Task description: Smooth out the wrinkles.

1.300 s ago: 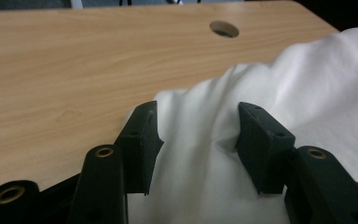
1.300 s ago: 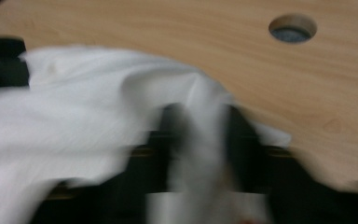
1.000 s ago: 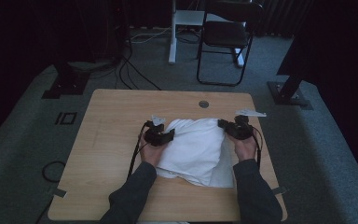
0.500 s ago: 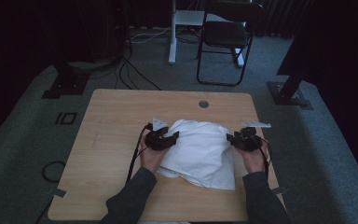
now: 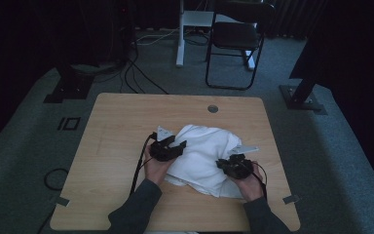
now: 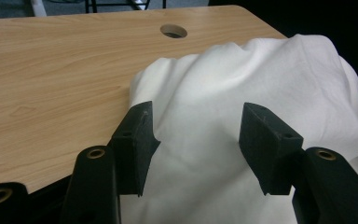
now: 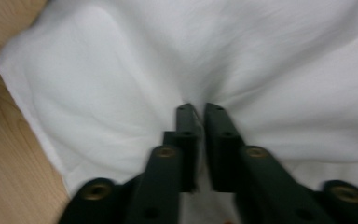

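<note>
Left gripper (image 5: 175,146) sat at the left edge of the white cloth (image 5: 204,156), held from below by the person's left hand (image 5: 155,168). In the left gripper view its jaws stood spread over the cloth (image 6: 242,107), fabric below and between them, pads not pressing it. Bare wooden worktop (image 6: 51,79) lay to the left of the cloth there, with a round cable hole (image 6: 173,31) farther back.

Cloth lay bunched in a heap on the right half of the worktop (image 5: 117,126), between the two grippers, its near edge close to the person.

Right gripper (image 5: 226,165) was at the cloth's near right corner, right hand (image 5: 248,183) behind it. Its jaws had just closed; in the right gripper view they were pinching a fold of the cloth (image 7: 121,70), creases radiating from the tips.
</note>
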Available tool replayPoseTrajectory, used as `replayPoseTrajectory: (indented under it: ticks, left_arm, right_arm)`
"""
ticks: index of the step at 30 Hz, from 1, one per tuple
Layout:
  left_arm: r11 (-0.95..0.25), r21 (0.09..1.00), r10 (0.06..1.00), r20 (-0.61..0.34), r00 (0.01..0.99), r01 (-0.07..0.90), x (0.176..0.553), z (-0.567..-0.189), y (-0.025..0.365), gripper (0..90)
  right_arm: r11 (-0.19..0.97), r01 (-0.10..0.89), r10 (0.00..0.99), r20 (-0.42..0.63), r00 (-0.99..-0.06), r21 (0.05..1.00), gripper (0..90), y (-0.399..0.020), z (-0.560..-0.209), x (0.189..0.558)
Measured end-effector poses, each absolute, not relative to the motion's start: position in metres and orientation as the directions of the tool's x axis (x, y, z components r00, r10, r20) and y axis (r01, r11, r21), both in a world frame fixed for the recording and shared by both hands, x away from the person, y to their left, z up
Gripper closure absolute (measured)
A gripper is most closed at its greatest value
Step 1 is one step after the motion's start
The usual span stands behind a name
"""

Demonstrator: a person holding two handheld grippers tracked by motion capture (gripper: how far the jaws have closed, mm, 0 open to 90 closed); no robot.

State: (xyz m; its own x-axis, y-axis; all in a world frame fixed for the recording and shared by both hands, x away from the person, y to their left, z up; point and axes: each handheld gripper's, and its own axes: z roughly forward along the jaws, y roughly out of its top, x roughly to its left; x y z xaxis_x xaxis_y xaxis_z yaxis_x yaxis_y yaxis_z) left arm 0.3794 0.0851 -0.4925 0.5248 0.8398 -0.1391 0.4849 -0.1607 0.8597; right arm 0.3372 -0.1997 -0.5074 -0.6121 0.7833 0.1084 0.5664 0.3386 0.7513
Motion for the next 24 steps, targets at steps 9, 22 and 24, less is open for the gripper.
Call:
replayPoseTrajectory:
  ticks: [9, 22, 24]
  left_arm:
    - [-0.160, 0.859, 0.844, -0.137, 0.518, 0.487, 0.383, -0.493, 0.084, 44.8]
    - [-0.207, 0.843, 0.824, -0.123, 0.552, 0.497, 0.385, -0.500, 0.069, 43.5]
    - [-0.224, 0.829, 0.820, -0.124, 0.559, 0.512, 0.382, -0.509, 0.068, 42.7]
  right_arm:
    - [0.330, 0.591, 0.848, 0.044, -0.528, 0.736, 78.7, -0.233, -0.496, 0.328]
    - [0.358, 0.631, 0.872, -0.005, -0.489, 0.688, 61.4, -0.214, -0.524, 0.354]
    - [0.353, 0.661, 0.878, 0.009, -0.478, 0.663, 60.6, -0.216, -0.532, 0.360]
